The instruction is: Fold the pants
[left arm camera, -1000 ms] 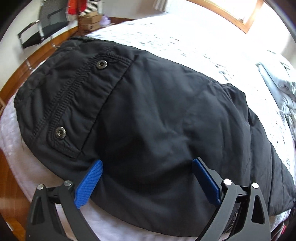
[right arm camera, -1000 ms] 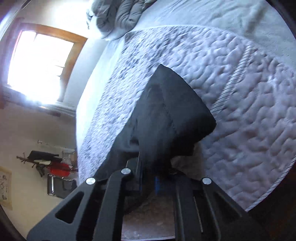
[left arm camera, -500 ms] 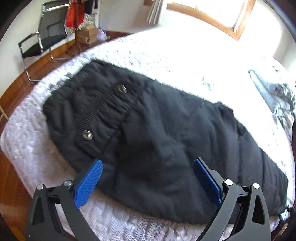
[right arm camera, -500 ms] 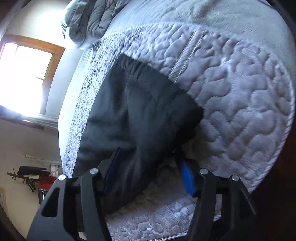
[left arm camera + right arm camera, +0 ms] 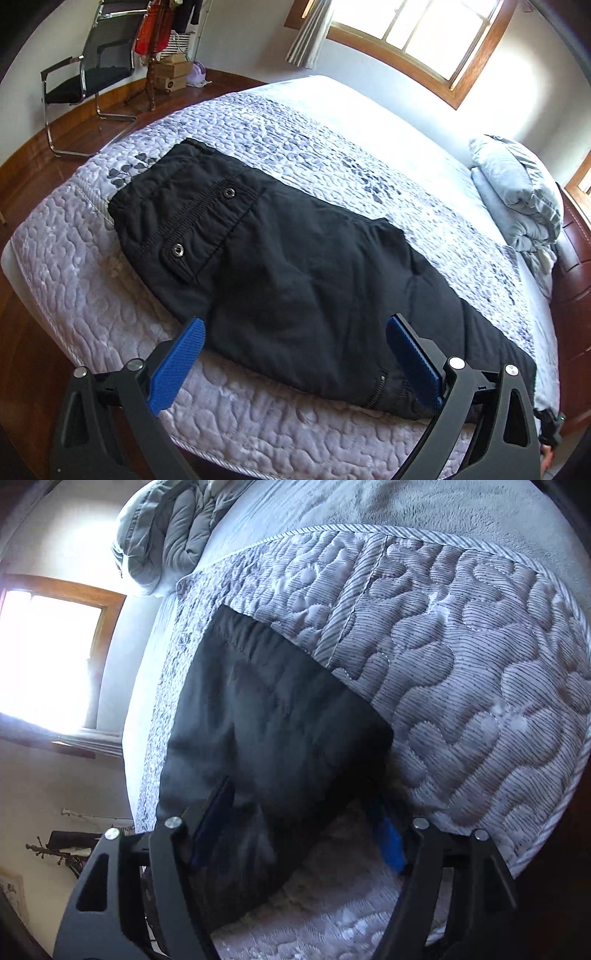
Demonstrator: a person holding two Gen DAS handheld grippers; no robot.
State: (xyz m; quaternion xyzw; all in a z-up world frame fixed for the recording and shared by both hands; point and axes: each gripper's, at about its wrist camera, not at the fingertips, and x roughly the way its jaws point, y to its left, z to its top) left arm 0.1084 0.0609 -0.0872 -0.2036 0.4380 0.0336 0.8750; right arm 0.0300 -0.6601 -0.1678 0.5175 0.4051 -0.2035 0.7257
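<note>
Black pants [image 5: 295, 273] lie flat along the near edge of the bed, folded lengthwise, with the waistband and two snap buttons at the left. My left gripper [image 5: 295, 354] is open and empty, pulled back above the pants' near edge. In the right wrist view the pants' leg end [image 5: 266, 716] lies on the quilt. My right gripper [image 5: 303, 827] is open over that leg end, with the cloth lying between its blue pads [image 5: 388, 838], not pinched.
The quilted bedspread [image 5: 92, 295] covers the bed. A folded grey duvet [image 5: 517, 192] sits at the head of the bed. A black chair [image 5: 92, 74], a coat stand and boxes stand on the wooden floor at the far left. A window is behind the bed.
My right gripper opened and let go of the pants' leg end. My left gripper stayed open and drew back and up from the pants.
</note>
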